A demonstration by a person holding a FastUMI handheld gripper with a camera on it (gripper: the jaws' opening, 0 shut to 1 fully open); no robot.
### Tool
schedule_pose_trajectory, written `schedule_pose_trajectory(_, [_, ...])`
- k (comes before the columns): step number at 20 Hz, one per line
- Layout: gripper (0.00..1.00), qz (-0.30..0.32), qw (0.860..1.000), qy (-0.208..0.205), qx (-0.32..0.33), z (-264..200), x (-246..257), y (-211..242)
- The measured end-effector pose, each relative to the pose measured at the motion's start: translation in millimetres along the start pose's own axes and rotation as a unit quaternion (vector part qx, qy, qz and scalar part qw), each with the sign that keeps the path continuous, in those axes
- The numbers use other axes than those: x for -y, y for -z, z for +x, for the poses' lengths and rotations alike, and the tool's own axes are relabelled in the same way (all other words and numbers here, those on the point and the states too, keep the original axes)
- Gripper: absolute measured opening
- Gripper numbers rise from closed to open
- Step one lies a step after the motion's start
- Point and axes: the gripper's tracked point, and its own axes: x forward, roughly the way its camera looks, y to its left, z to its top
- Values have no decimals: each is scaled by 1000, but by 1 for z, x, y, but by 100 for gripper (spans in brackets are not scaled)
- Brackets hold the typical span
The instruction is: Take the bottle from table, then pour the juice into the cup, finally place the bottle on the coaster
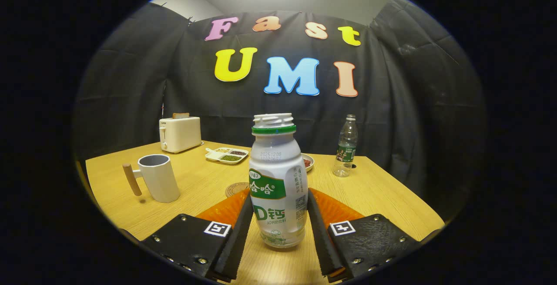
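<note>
The tongs (278,226) look clamped on the open-necked bottle (277,180), both fingers against its lower sides, the base at or just above the tabletop (383,189) — too close to tell. With no cap and a low grip on a smooth, tall body, it could twist or slip on tilting toward the cup (156,177) and spill. Around the bottle: one cup to its left, one coaster (236,189) just behind, one toaster (180,133), one divided snack tray (226,155), one small dish (308,162), one clear water bottle (346,145) behind-right.
</note>
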Motion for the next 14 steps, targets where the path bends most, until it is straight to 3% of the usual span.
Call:
schedule_pose_trajectory(8, [68, -93, 996, -10, 8, 17, -34, -23])
schedule_pose_trajectory(14, [68, -193, 981, -7, 13, 35, -56, -28])
